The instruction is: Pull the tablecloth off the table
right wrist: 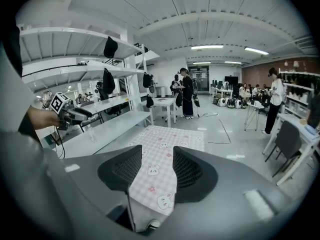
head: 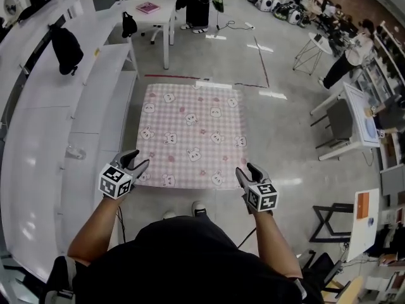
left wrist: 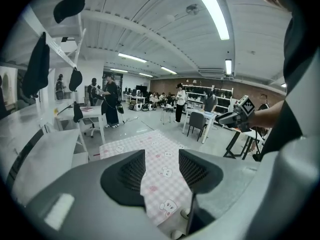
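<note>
A pink checked tablecloth (head: 193, 135) with a bunny print lies flat over a table in the middle of the head view. My left gripper (head: 138, 159) hovers at the cloth's near left corner and my right gripper (head: 246, 169) at its near right corner. Both stand open with nothing held. In the left gripper view the cloth (left wrist: 161, 176) shows through the gap of the left gripper (left wrist: 162, 159), its near edge just below the jaws. The right gripper view shows the same: the cloth (right wrist: 152, 176) lies between the open jaws of the right gripper (right wrist: 157, 166).
Long white shelves (head: 38, 119) run along the left, with black bags (head: 65, 48) on them. A white table (head: 152, 11) stands behind the cloth. Chairs and desks (head: 345, 122) stand to the right, people (head: 348, 52) beyond. The person's shoes (head: 198, 208) sit below the cloth's near edge.
</note>
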Demonstrator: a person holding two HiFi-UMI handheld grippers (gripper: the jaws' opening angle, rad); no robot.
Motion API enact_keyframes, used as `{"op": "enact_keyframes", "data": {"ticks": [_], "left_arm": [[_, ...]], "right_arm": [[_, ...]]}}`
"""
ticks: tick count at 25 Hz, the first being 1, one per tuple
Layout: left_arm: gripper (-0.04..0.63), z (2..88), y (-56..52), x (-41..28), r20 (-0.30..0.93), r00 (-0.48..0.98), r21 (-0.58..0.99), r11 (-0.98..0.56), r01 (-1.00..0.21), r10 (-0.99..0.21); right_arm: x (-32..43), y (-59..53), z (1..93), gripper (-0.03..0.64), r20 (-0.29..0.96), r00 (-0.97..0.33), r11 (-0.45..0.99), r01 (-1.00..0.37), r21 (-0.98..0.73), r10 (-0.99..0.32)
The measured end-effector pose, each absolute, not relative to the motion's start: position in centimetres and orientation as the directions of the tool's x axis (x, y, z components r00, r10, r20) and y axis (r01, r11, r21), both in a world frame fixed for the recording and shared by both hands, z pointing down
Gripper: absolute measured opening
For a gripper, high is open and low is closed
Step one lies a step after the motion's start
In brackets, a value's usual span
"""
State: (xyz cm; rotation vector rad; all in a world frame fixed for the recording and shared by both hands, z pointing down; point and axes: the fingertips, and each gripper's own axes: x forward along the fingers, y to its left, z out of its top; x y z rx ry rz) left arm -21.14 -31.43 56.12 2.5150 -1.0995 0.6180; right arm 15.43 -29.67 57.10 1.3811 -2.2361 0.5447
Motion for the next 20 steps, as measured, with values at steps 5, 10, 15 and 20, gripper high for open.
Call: {"op": "enact_keyframes", "data": {"ticks": [5,10,15,20], "left_arm": [[0.205,58.3,-30.8,-20.9,0.538,0.598,0.115,-0.651,-0.751,-0.595],[0.205,61.0,-30.4,-20.7,0.568,0.585,0.121,-0.644,-0.755,-0.579],[0.205,64.1,-30.1,-19.6,0.613,0.576,0.096,-0.673,-0.733,-0.540],[0.206,67.5,-29.2,-18.7,0.664,0.562,0.074,-0.704,-0.707,-0.494]], "right_arm": [[15.7,-29.1,59.7,0.226,0.604,-0.399,0.439,-0.894,-0.089,-0.690],[15.5,-29.2,62.7,0.227,0.636,-0.400,0.456,-0.886,-0.083,-0.660],[14.5,-29.0,66.4,0.227,0.685,-0.405,0.496,-0.865,-0.073,-0.605],[13.5,-27.9,70.3,0.227,0.734,-0.412,0.545,-0.836,-0.068,-0.540]]}}
